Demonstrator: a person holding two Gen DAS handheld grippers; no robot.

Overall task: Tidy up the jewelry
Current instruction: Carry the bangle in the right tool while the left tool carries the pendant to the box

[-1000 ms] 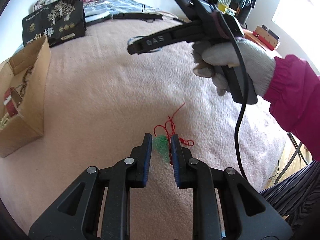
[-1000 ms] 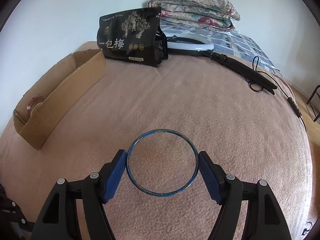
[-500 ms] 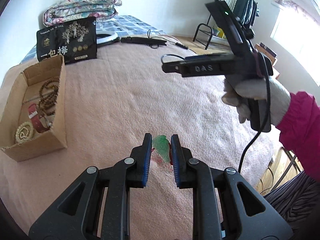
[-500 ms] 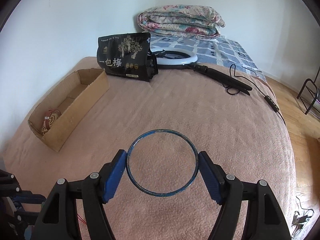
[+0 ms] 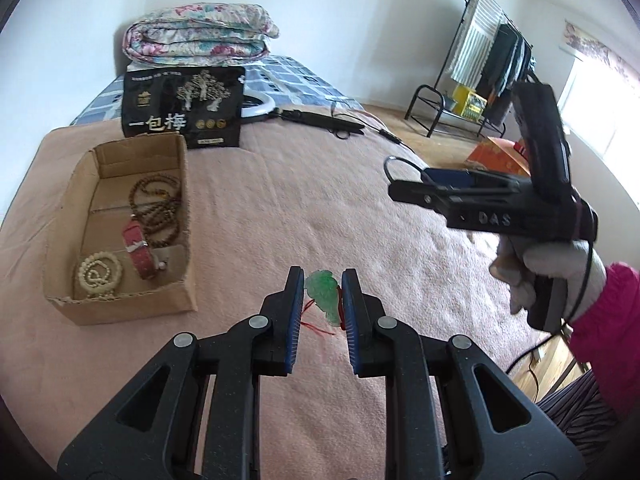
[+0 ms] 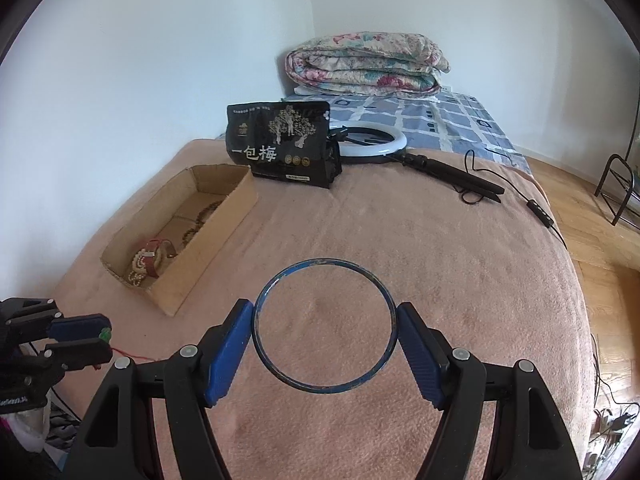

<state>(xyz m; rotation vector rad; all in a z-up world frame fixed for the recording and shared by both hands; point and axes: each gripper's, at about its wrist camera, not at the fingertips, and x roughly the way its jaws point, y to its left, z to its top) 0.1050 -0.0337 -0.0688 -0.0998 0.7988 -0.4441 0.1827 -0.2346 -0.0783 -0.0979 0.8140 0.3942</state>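
My left gripper [image 5: 322, 300] is shut on a green jade pendant [image 5: 325, 295] whose red cord hangs below, held above the pink blanket. It also shows at the left edge of the right wrist view as the left gripper [image 6: 106, 340]. My right gripper [image 6: 325, 326] is shut on a thin blue bangle [image 6: 376, 280], gripped by its two sides and lifted off the bed. In the left wrist view the right gripper [image 5: 394, 192] hangs at the right in a gloved hand [image 5: 560, 268]. A cardboard box [image 5: 176, 292] on the left holds bead strings, a pearl bracelet and a red strap.
A black snack bag [image 6: 280, 142] stands behind the cardboard box [image 6: 224, 224]. A ring light [image 6: 376, 142] with its folded stand and cable lies at the back, beside a folded quilt [image 6: 366, 64]. A clothes rack [image 5: 484, 80] stands on the wooden floor at the right.
Both grippers have risen from the blanket with their items. The pendant's cord has left the bed, and the box's inside and more of the room have come into view.
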